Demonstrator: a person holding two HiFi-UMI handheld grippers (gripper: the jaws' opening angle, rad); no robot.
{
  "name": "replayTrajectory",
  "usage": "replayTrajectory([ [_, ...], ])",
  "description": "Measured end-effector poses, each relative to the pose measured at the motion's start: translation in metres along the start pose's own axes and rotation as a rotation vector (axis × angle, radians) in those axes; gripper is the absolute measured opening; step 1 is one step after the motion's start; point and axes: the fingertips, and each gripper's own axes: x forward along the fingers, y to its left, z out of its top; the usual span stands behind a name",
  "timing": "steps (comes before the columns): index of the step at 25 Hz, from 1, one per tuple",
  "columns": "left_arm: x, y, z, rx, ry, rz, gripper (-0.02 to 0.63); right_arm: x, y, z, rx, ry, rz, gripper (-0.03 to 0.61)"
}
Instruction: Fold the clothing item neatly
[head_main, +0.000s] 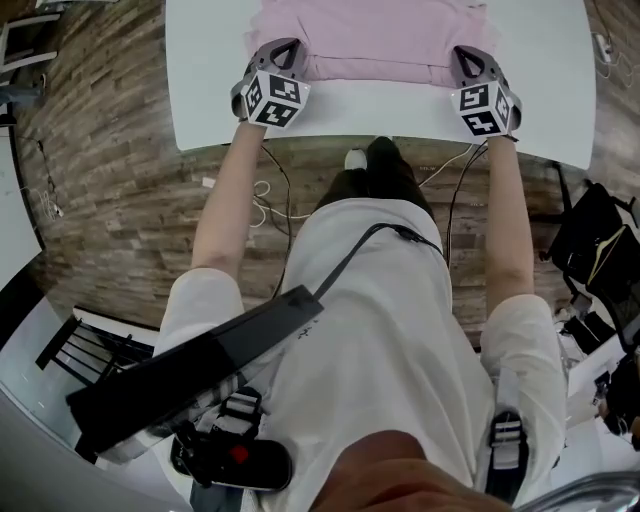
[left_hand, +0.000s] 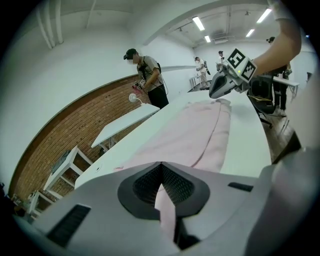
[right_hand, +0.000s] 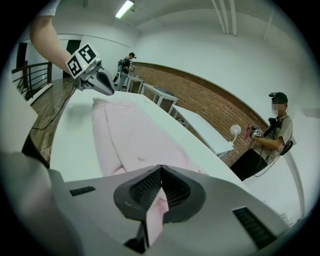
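A pink garment (head_main: 370, 35) lay spread on a white table (head_main: 200, 80), reaching from the near edge toward the far side. The left gripper (head_main: 283, 48) sat at the garment's near left corner and the right gripper (head_main: 470, 55) at its near right corner, well apart from each other along the same hem. In the left gripper view, the jaws were pinched together on a strip of the pink cloth (left_hand: 167, 210), the rest of the garment (left_hand: 195, 137) stretching away across the table (left_hand: 247, 145) to the other gripper (left_hand: 220, 87). The right gripper view showed the same: jaws clamped on a fold of the fabric (right_hand: 155, 215). A wooden floor (head_main: 110, 180) lay below the table, and a person (right_hand: 270, 137) stood by a brick wall (right_hand: 210, 105) in the background.
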Motion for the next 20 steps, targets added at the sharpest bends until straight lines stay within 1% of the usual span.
replayTrajectory([
  [2,-0.013,-0.01,0.002,0.005,-0.016,0.001,0.002,-0.012,0.015,0.004,0.001,-0.006,0.004,0.003],
  [6,-0.036,-0.031,0.003,-0.01,-0.045,-0.011,0.002,-0.037,0.04,0.015,0.021,-0.023,-0.006,0.003],
  [12,-0.059,-0.052,0.002,-0.015,-0.079,-0.023,0.002,-0.064,0.063,0.023,0.006,-0.022,-0.032,0.003],
  [17,-0.07,-0.066,0.006,-0.017,-0.084,-0.033,0.002,-0.084,0.08,0.023,0.001,-0.018,-0.022,0.003],
  [20,-0.078,-0.073,0.011,-0.039,-0.092,-0.036,0.002,-0.093,0.089,0.025,0.017,-0.028,-0.012,0.003],
])
